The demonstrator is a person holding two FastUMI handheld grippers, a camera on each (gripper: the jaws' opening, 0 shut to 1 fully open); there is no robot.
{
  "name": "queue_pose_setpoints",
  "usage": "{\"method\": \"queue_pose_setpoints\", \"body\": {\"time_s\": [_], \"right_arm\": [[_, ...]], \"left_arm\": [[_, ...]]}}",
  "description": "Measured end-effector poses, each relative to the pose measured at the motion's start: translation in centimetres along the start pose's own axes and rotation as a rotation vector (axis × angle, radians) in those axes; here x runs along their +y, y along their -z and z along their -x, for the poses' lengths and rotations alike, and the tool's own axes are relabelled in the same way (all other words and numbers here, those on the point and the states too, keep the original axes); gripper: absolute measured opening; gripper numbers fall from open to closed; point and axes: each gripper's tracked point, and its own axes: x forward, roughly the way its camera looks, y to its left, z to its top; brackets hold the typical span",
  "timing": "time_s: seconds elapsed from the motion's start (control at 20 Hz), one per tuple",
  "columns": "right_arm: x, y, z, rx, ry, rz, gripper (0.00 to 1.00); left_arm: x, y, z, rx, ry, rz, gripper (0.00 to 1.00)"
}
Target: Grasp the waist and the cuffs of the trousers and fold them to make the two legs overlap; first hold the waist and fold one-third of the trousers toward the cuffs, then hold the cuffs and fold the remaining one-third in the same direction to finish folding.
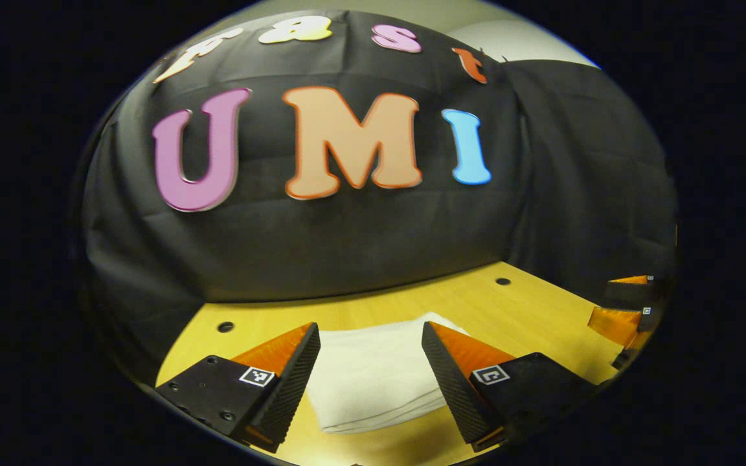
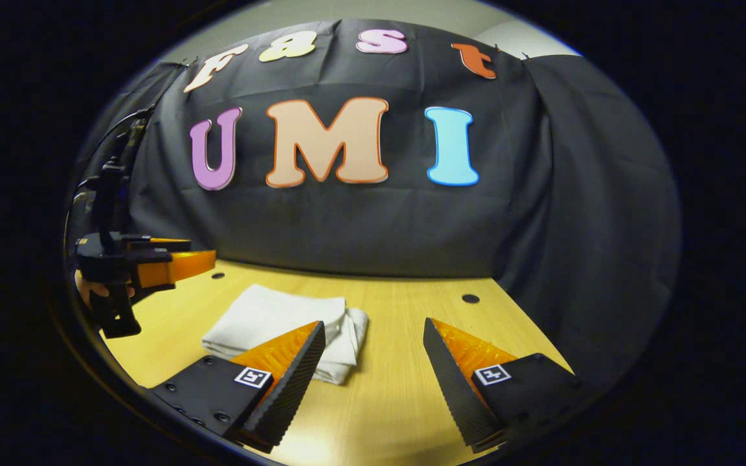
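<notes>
White trousers [image 1: 373, 375] lie folded into a compact stack on the wooden table [image 1: 528, 317]. In the left gripper view my left gripper [image 1: 371, 340] hovers open just above and in front of the stack, nothing between its fingers. In the right gripper view the same folded trousers [image 2: 282, 323] lie left of centre, and my right gripper [image 2: 374, 336] is open with its left finger overlapping the stack's near right corner in the image. The left gripper [image 2: 172, 265] also appears at the far left of the right gripper view, held by a hand. The right gripper [image 1: 625, 310] shows at the right edge of the left gripper view.
The black cloth wall [image 2: 360, 220] closes the back and right side of the table. Small round holes [image 2: 470, 298] [image 1: 225, 327] sit in the tabletop near the back. Bare wood [image 2: 399, 388] stretches right of the stack.
</notes>
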Motion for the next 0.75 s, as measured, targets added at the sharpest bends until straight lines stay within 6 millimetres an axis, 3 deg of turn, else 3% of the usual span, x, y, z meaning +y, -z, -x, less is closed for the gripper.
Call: {"method": "queue_pose_setpoints", "body": {"time_s": [0.2, 0.3, 0.5, 0.75], "right_arm": [[2.8, -4.2, 0.0, -0.109, -0.001, 0.040, 0.98], [4.1, -5.7, 0.2, -0.151, -0.008, 0.050, 0.98], [5.9, -7.9, 0.7, -0.194, -0.012, 0.040, 0.98], [6.9, -10.2, 1.5, -0.242, -0.004, -0.023, 0.98]], "left_arm": [[9.4, -3.6, 5.4, -0.078, -0.184, -0.024, 0.94], [12.6, -5.5, 7.9, -0.118, -0.268, -0.040, 0.94], [14.6, -6.7, 10.2, -0.153, -0.307, -0.069, 0.95], [14.6, -6.5, 11.2, -0.162, -0.301, -0.030, 0.94]]}}
